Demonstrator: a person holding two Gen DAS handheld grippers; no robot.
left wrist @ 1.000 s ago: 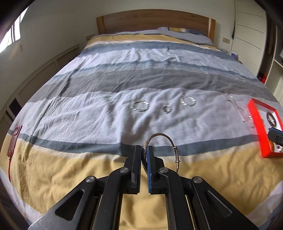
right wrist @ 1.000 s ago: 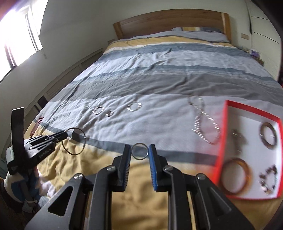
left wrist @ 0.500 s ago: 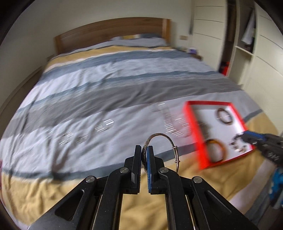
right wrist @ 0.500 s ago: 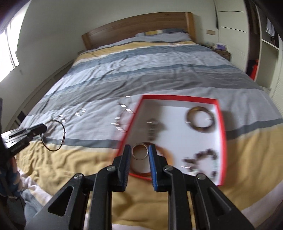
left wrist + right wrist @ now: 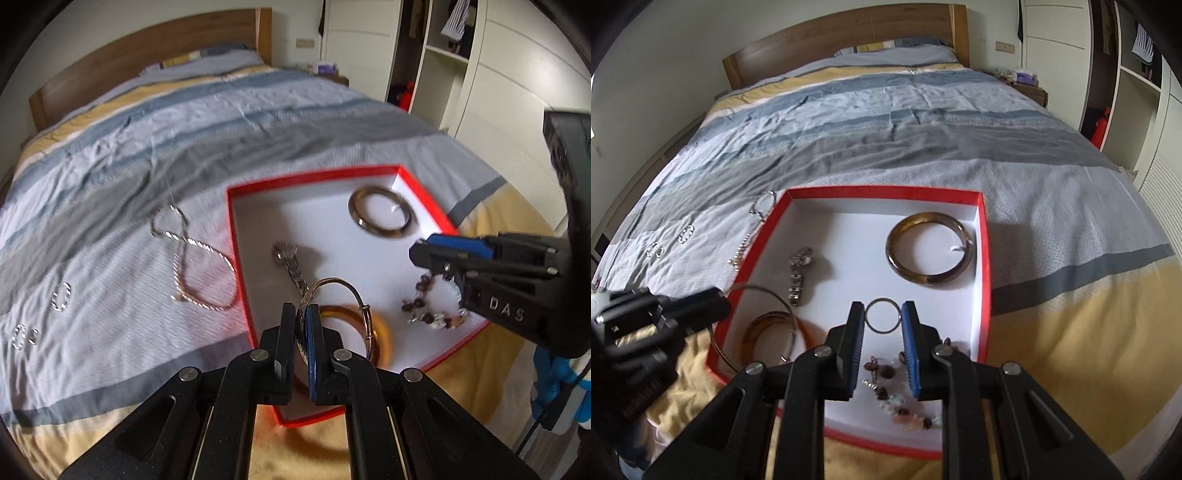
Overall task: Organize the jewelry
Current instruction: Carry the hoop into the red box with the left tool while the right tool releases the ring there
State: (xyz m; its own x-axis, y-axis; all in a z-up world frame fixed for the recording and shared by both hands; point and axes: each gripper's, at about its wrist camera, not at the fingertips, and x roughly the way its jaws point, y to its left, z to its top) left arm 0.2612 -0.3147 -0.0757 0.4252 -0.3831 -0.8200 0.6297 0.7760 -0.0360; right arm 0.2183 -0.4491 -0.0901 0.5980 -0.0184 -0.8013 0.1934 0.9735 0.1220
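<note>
My left gripper [image 5: 303, 325] has its jaws clamped on the bangle [image 5: 345, 295], hanging over the box [image 5: 983, 236] for release. My right gripper [image 5: 882, 325] pinches the ring [image 5: 882, 320] between jaws (barely apart) above the box floor.

Small silver items [image 5: 61, 296] on the bedspread [image 5: 147, 155] are blurred beyond identification, the amber bangle [image 5: 382, 338] is partly hidden behind the left gripper [image 5: 300, 321], and the necklace [image 5: 753, 229] is partly concealed by the red tray [image 5: 983, 258].
</note>
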